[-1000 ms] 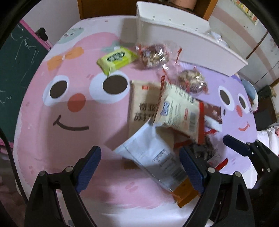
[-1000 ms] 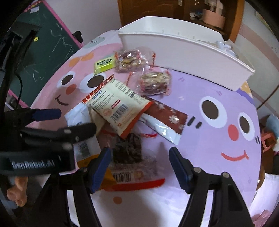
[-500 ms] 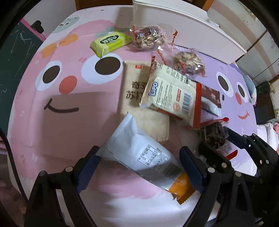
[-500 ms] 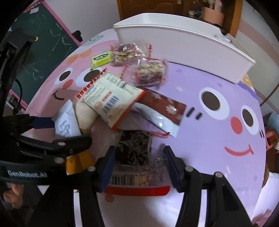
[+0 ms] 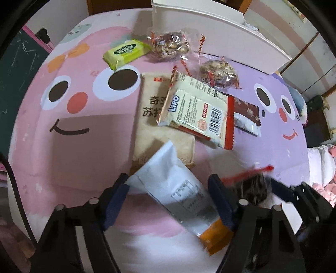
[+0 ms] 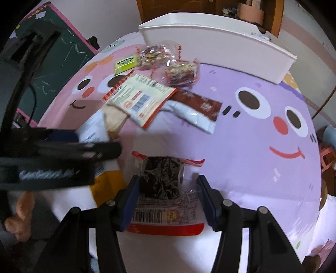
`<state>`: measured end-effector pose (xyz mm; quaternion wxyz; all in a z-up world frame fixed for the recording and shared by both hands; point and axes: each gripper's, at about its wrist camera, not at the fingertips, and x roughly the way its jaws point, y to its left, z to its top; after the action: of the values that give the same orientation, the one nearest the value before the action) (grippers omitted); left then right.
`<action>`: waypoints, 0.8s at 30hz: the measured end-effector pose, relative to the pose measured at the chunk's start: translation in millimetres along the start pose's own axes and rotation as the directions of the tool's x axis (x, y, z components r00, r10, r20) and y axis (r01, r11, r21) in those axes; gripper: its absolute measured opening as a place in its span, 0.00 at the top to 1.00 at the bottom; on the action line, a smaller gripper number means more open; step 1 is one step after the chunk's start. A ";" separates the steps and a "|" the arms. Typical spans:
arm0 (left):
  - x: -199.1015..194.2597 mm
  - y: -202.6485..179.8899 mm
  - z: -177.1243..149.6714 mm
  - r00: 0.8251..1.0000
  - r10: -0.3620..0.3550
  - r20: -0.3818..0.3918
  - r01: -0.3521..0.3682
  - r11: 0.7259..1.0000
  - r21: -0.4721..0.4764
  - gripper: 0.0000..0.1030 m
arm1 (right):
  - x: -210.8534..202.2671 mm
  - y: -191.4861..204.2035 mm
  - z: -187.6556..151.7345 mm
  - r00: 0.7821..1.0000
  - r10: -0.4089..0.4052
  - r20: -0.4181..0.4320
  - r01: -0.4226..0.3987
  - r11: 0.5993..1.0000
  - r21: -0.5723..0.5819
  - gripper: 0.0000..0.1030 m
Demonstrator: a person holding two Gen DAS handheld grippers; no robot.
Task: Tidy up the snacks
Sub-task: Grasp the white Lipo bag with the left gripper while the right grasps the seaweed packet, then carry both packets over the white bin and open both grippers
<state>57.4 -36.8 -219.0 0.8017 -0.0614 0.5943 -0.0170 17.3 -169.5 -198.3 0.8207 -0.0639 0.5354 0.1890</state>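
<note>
I'm working in someone's home, likely a child's bedroom. The table wears a cartoon-face cover in pink and lilac. A pink-framed chalkboard stands to the left, a wooden door behind the white storage bin, and bedding lies at the right edge.

Snack packs: glossy plastic film, e.g. white pouch and crinkly clear-windowed dark pack. Beige pack looks matt, papery. White bin: smooth matt plastic. Counter cover: smooth printed sheet, slight sheen.
</note>
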 end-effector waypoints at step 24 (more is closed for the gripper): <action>-82.9 17.0 5.1 0.971 -0.099 0.216 0.089 0.994 0.057 0.69 | -40.6 7.5 -0.3 0.994 0.047 0.101 -0.051 0.998 0.041 0.48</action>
<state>37.2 -11.2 -140.7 0.8617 -0.0722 0.4985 -0.0621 -0.2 -172.5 -161.0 0.8427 -0.0233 0.4992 0.2005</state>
